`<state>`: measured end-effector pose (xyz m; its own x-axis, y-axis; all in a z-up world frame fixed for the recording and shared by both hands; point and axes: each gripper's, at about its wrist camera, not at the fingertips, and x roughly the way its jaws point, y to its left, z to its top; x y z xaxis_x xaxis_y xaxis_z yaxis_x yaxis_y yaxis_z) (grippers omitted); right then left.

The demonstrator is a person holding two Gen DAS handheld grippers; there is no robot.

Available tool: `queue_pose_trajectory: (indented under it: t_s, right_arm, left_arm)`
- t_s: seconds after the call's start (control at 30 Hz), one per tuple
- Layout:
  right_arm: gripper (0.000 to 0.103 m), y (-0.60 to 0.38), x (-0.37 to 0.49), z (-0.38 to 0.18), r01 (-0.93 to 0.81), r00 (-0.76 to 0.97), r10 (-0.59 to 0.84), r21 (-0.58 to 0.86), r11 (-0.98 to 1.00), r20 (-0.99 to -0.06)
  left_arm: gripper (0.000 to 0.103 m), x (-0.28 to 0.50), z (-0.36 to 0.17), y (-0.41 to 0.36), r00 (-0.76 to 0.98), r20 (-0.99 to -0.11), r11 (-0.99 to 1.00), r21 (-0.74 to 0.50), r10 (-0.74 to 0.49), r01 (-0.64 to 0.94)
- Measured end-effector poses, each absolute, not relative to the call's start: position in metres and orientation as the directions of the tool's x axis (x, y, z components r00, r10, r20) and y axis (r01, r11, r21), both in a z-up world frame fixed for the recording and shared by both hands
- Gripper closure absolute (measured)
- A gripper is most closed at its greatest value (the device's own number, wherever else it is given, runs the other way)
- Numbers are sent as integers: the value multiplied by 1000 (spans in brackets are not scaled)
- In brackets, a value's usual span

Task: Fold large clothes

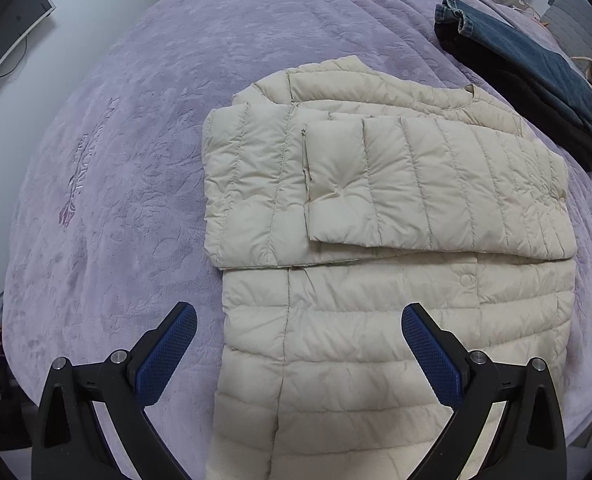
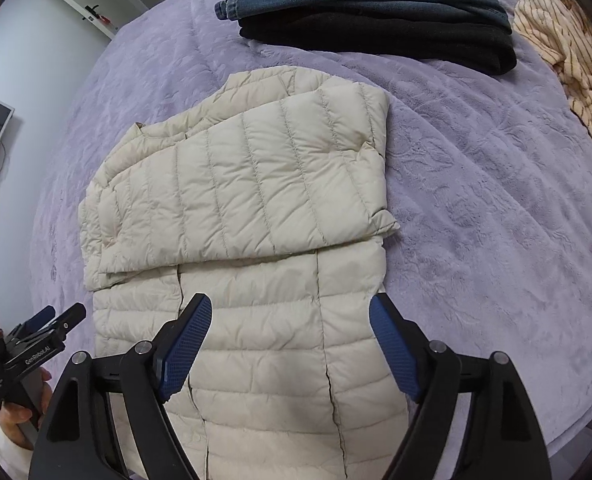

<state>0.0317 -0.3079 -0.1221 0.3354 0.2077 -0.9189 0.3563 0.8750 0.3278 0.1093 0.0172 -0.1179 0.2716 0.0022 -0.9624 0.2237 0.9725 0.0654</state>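
A cream quilted puffer jacket (image 1: 376, 240) lies flat on the purple bedspread (image 1: 136, 160), both sleeves folded across its chest, hem toward me. My left gripper (image 1: 298, 320) is open and empty, hovering over the jacket's lower left part. In the right wrist view the jacket (image 2: 248, 208) fills the middle. My right gripper (image 2: 290, 312) is open and empty above the jacket's lower right part. The left gripper also shows in the right wrist view (image 2: 60, 316), beside the jacket's left edge.
Folded blue jeans on a folded black garment (image 2: 376, 12) lie at the far side of the bedspread (image 2: 496, 200). A striped beige cloth (image 2: 568, 60) lies crumpled at the far right. A monitor (image 1: 24, 12) stands by the wall at left.
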Motion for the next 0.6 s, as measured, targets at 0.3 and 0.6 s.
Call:
queue_pose_trajectory:
  t_s: [0.3,0.6]
  right_arm:
    - [14,-304,11,-100,323,369,213,340,883,-905]
    - [14,-314,-9,-89,293,423,265,407,865,-866]
  left_arm:
    - [0,87,-98,13,271,-962,975,58,-3,216]
    - [0,54,-79,11,283,-959,987,48,2,154]
